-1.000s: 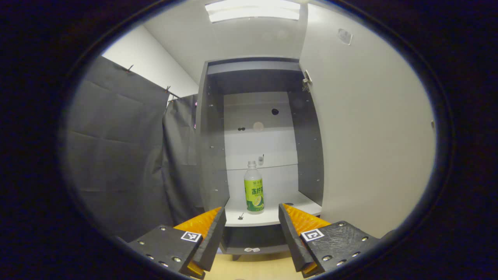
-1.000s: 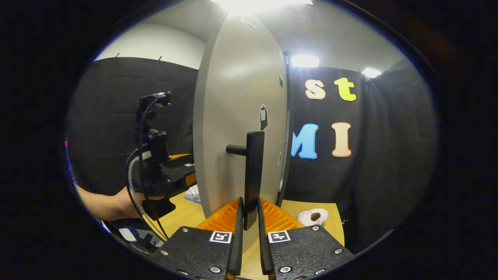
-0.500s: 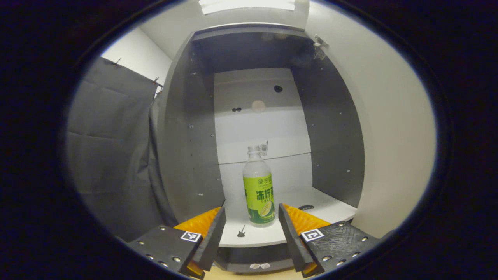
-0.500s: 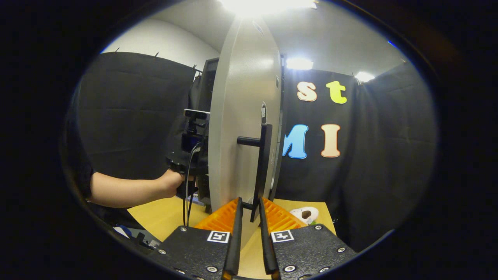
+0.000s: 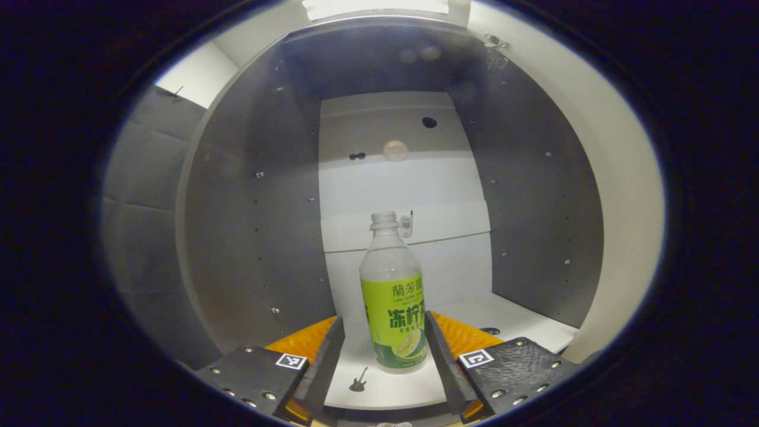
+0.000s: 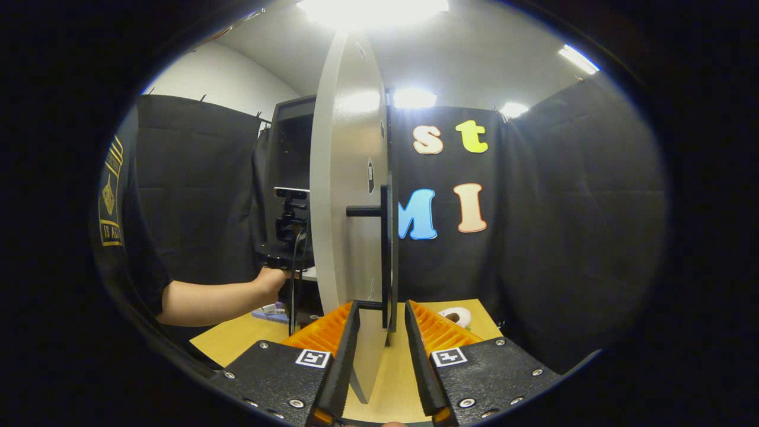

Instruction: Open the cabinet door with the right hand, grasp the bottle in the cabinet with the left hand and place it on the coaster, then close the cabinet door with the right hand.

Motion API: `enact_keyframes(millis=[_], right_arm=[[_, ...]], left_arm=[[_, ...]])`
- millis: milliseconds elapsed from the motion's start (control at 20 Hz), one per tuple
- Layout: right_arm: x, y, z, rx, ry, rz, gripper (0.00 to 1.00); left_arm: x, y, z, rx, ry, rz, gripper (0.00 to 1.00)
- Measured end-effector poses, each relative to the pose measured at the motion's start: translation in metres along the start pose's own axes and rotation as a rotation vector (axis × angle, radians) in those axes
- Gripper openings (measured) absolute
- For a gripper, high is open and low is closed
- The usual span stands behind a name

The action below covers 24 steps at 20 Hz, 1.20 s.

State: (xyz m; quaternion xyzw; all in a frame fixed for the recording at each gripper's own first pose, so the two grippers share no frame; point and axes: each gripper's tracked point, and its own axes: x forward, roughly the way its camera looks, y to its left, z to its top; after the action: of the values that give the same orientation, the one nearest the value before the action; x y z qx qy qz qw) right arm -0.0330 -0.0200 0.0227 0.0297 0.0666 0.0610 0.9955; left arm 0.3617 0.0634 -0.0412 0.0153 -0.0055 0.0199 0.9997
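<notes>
A clear bottle [image 5: 394, 308] with a green label and no cap stands upright on the white shelf [image 5: 528, 323] of the dark grey cabinet [image 5: 249, 237]. My left gripper [image 5: 382, 323] is open, one finger on each side of the bottle's lower half. I cannot tell if they touch it. In the right gripper view the white cabinet door [image 6: 344, 237] stands wide open, edge-on. Its black bar handle [image 6: 386, 237] ends between the fingers of my right gripper [image 6: 382, 307], which is open and clear of it. A person's hand [image 6: 270, 279] reaches into the cabinet behind the door.
The open door's inner face [image 5: 622, 207] bounds the right of the left gripper view. A small black disc [image 5: 489, 331] lies on the shelf. Below the door is a wooden table [image 6: 249, 338] with a small white round object [image 6: 456, 316] on it.
My left gripper moved forward into the cabinet until the bottle stood between its fingers. My right gripper opened, let go of the handle and swung right as the door opened wider.
</notes>
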Motion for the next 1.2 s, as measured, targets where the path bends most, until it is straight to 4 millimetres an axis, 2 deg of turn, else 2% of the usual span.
enact_keyframes(millis=[100, 300, 450, 500, 600, 700, 800, 850, 900, 1100, 1200], right_arm=[[-0.003, -0.012, 0.0, -0.027, -0.005, -0.058, 0.49], [-0.007, -0.031, -0.002, -0.013, -0.011, -0.15, 0.63], [-0.01, -0.04, -0.002, -0.005, -0.011, -0.188, 0.62], [-0.009, -0.042, -0.002, -0.011, -0.008, -0.195, 0.65], [-0.01, -0.044, -0.001, -0.022, -0.01, -0.204, 0.8], [-0.012, -0.046, -0.001, -0.034, -0.005, -0.215, 0.85], [-0.013, -0.045, -0.002, -0.027, -0.002, -0.22, 0.85], [-0.014, -0.043, -0.002, -0.021, 0.001, -0.218, 0.85], [-0.012, -0.043, -0.004, -0.021, 0.007, -0.219, 0.85], [-0.014, -0.044, -0.006, -0.037, 0.025, -0.229, 0.86], [-0.014, -0.041, -0.005, -0.041, 0.021, -0.217, 0.85]], left_arm=[[0.007, -0.001, -0.01, -0.01, 0.02, -0.02, 0.77], [0.019, 0.0, -0.019, 0.002, 0.03, -0.02, 0.77], [0.026, -0.003, -0.026, 0.004, 0.036, -0.036, 0.77], [0.029, -0.004, -0.027, 0.003, 0.034, -0.042, 0.77], [0.034, -0.009, -0.029, 0.009, 0.03, -0.057, 0.77], [0.038, -0.011, -0.03, 0.026, 0.029, -0.059, 0.77], [0.044, -0.011, -0.029, 0.037, 0.023, -0.048, 0.77], [0.048, -0.012, -0.031, 0.04, 0.024, -0.049, 0.81], [0.05, -0.014, -0.032, 0.044, 0.029, -0.054, 0.77], [0.054, -0.011, -0.036, 0.047, 0.035, -0.048, 0.74], [0.047, -0.013, -0.033, 0.014, 0.038, -0.066, 0.68]])
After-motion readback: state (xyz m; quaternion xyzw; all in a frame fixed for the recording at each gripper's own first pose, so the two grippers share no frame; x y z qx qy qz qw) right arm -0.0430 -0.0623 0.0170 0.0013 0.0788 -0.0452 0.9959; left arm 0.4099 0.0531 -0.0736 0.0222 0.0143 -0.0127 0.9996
